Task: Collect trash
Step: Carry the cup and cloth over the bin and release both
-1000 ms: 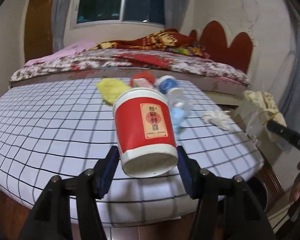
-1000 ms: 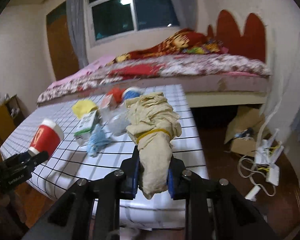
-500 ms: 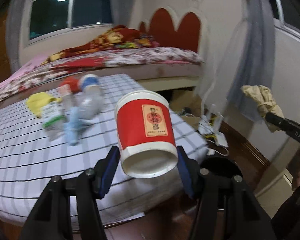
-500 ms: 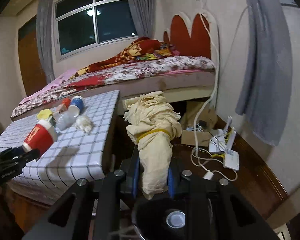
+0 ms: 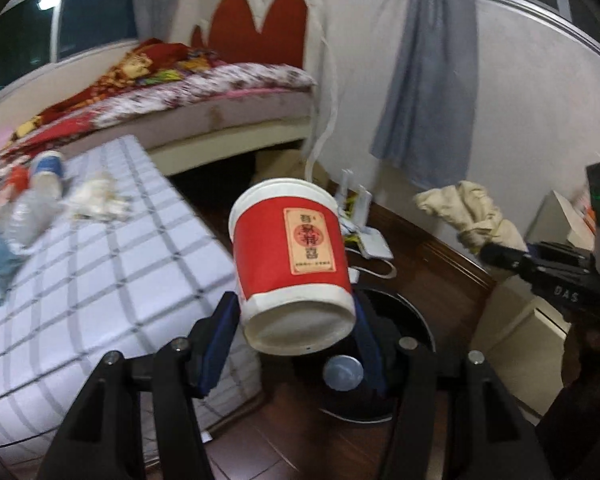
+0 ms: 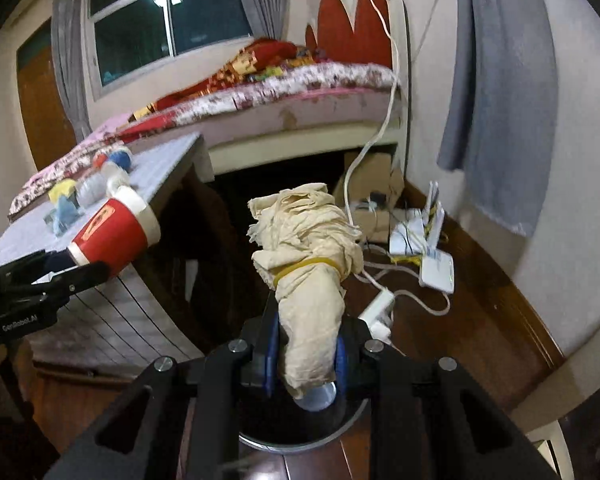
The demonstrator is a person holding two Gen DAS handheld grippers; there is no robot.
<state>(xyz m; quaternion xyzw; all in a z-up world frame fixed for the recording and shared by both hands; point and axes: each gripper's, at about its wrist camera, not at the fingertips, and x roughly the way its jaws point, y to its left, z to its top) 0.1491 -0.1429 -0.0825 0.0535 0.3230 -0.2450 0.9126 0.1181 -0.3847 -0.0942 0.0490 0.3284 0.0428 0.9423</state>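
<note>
On the far left, a table [image 5: 100, 288] with a checked cloth carries loose litter: a clear plastic bottle [image 5: 28, 216] lying on its side, a blue-capped container [image 5: 48, 164] behind it, and a crumpled white tissue [image 5: 96, 200] near the table's right edge. Just right of the table, the left gripper [image 5: 296, 332] pinches a red paper cup [image 5: 292, 264] between its blue pads, one on each side of the cup's base, with the cup tilted and its open mouth pointing away from the camera. Below and behind the cup, on the dark wooden floor, sits a round black bin [image 5: 404, 336] with a grey disc showing inside it. Beyond the bin, a white router [image 5: 368, 236] and its cables lie on the floor near the wall. Farther right, the right gripper [image 6: 306, 354] has its jaws nearly together, squeezing the lower end of a cream cloth bundle [image 6: 308, 264] tied with a yellow rubber band [image 6: 300, 268]. From the right wrist view, this bundle hangs directly over the bin's opening. A grey curtain [image 5: 432, 72] hangs at the far right wall.
</note>
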